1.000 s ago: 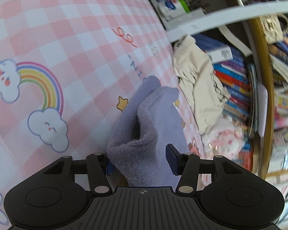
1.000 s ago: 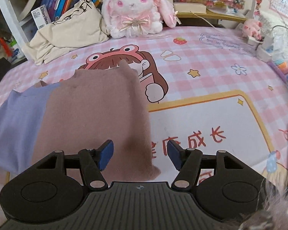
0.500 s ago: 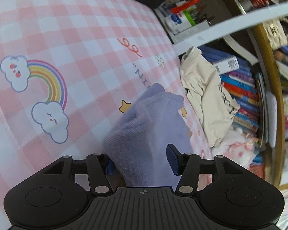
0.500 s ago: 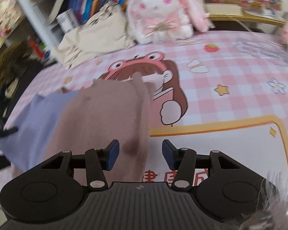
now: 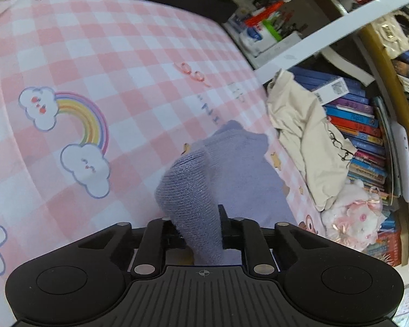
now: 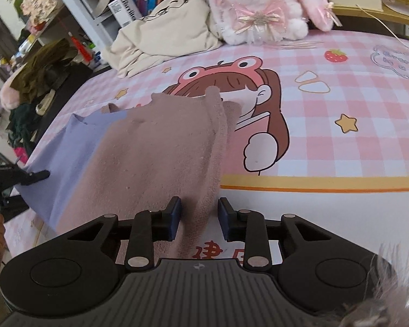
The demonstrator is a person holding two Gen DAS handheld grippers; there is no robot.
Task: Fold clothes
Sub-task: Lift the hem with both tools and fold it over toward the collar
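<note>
A fluffy garment lies on the pink checked cover [image 6: 354,141]. Its one end is lilac [image 5: 231,169], the other dusty pink [image 6: 161,147]. My left gripper [image 5: 196,218] is closing, and its pads press on a raised fold of the lilac end. That same gripper shows as a black tip [image 6: 32,175] on the lilac edge in the right wrist view. My right gripper [image 6: 199,207] sits low over the near right edge of the pink end. Its jaws are closing with the rolled pink edge between them, and a small gap remains at the right pad.
A cream cloth bag [image 6: 163,35] and a white plush bunny [image 6: 261,5] rest along the far edge of the cover, in front of shelves of books [image 5: 354,125]. Dark clothes [image 6: 41,68] pile up past the left edge of the cover.
The left jaws have closed on the lilac fold and lifted it slightly. The right gripper has moved down and left onto the pink edge, and its jaws have narrowed.
</note>
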